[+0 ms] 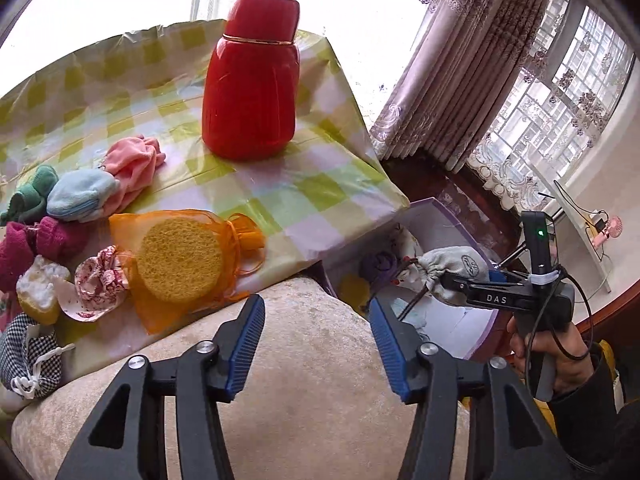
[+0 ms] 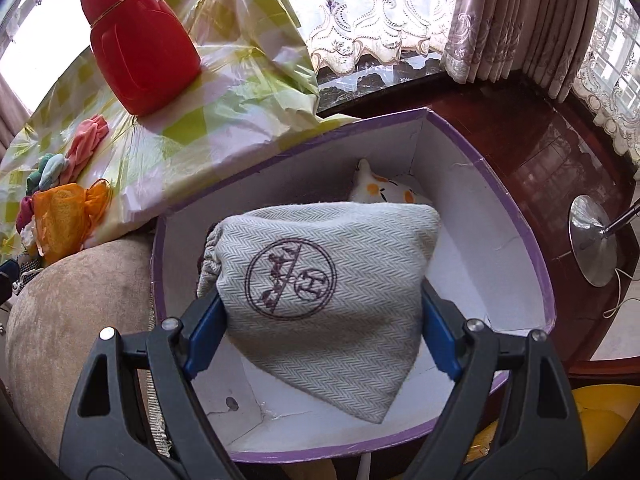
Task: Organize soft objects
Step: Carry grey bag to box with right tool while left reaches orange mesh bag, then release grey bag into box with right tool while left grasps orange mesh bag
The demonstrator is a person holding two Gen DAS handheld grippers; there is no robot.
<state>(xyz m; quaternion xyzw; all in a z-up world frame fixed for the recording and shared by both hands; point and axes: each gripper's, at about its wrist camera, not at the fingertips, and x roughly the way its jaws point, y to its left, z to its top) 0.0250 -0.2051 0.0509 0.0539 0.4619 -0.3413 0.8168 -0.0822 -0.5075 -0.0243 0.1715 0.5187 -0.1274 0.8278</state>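
A red flask (image 1: 250,80) stands upright on the desk (image 1: 320,196), which is draped in a yellow-green and white checked plastic cloth (image 1: 168,92). Behind the flask is bright window light with a sheer lace curtain (image 2: 372,12). To the flask's right, past the desk's edge, hang heavy mauve patterned drapes (image 1: 460,72) over a barred window (image 1: 568,92). Below the drapes runs dark polished wood flooring (image 2: 532,152), where a round metal stand base (image 2: 592,240) sits well apart from the flask. In front of the flask, beyond the cloth's near edge, a beige plush cushion (image 1: 312,360) bulges up.
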